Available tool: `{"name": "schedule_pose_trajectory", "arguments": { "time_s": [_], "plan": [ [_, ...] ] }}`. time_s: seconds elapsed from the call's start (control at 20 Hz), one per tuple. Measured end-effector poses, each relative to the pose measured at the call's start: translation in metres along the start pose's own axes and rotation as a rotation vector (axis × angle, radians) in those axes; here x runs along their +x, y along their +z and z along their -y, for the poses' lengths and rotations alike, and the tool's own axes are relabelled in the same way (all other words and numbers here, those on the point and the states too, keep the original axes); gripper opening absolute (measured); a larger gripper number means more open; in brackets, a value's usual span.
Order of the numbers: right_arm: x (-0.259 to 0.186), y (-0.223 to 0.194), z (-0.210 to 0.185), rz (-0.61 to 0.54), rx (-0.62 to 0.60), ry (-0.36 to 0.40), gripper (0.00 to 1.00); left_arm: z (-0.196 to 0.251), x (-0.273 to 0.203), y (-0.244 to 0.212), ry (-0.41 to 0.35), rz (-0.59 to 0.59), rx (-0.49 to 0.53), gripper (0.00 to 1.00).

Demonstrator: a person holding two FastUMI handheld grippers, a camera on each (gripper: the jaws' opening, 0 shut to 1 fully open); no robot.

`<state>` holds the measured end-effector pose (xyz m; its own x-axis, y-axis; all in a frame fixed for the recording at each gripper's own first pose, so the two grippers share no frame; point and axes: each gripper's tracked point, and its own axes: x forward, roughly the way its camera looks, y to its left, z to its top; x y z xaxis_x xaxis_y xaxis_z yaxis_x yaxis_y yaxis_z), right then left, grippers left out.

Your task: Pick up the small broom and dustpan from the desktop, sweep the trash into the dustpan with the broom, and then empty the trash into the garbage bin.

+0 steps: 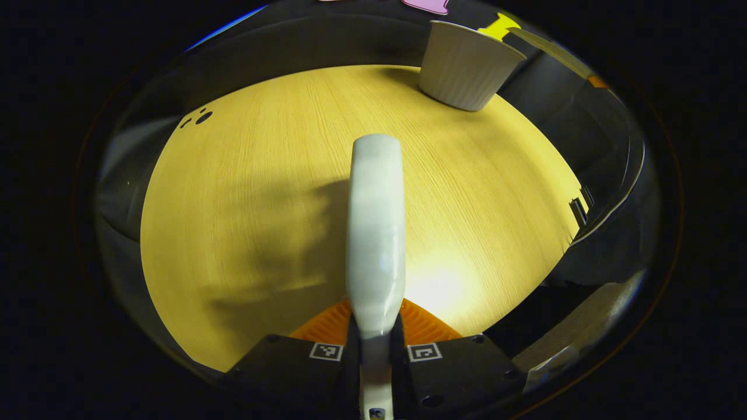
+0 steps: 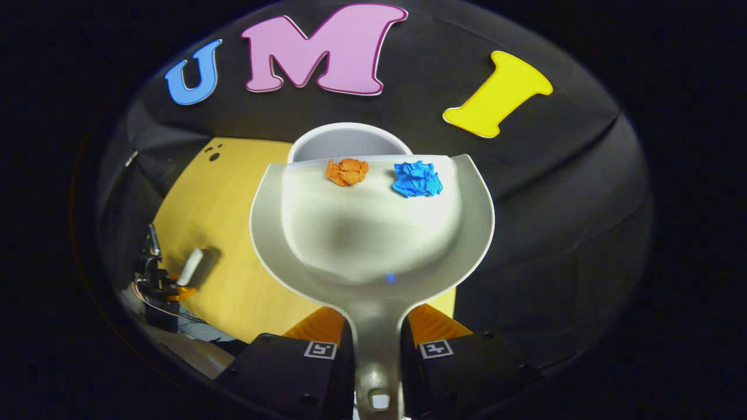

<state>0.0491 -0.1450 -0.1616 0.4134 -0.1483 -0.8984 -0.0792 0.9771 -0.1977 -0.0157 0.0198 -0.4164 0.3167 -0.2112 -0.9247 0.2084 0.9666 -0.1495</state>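
Right gripper view has the right gripper (image 2: 376, 344) pinching the handle of the dustpan (image 2: 373, 227), both fingers pressed on it. The pan is lifted off the desktop (image 2: 233, 233) and carries an orange paper wad (image 2: 348, 171) and a blue paper wad (image 2: 416, 178) at its front lip. Just beyond that lip the rim of the garbage bin (image 2: 344, 140) shows, standing near the far edge of the desktop. The step in hand looks like the emptying.

To do it well, the lip should sit over the bin's mouth before the handle rises, so both wads slide forward into it. The blue wad lies toward the right side of the lip and may miss the rim; a small shift would centre it.

Left gripper view shows the left gripper (image 1: 376, 338) clamped on the broom (image 1: 376, 233) handle, held above the desktop and well apart from the bin.
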Motion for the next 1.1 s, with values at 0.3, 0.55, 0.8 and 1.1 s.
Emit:
{"name": "schedule_pose_trajectory", "arguments": {
  "time_s": [0.3,0.55,0.8,1.1],
  "plan": [
    [0.036,0.042,0.039,-0.125,-0.159,-0.093,0.36,-0.004,0.004,-0.008,-0.003,-0.005,-0.024,0.24],
    [0.054,0.059,0.057,-0.232,-0.348,-0.162,0.36,-0.006,0.005,-0.011,0.003,-0.011,-0.048,0.24],
    [0.055,0.071,0.056,-0.253,-0.432,-0.175,0.36,-0.005,0.005,-0.010,0.007,-0.007,-0.054,0.24],
    [0.053,0.072,0.054,-0.225,-0.421,-0.169,0.36,-0.004,0.005,-0.012,0.011,-0.002,-0.045,0.24]
  ]
}}
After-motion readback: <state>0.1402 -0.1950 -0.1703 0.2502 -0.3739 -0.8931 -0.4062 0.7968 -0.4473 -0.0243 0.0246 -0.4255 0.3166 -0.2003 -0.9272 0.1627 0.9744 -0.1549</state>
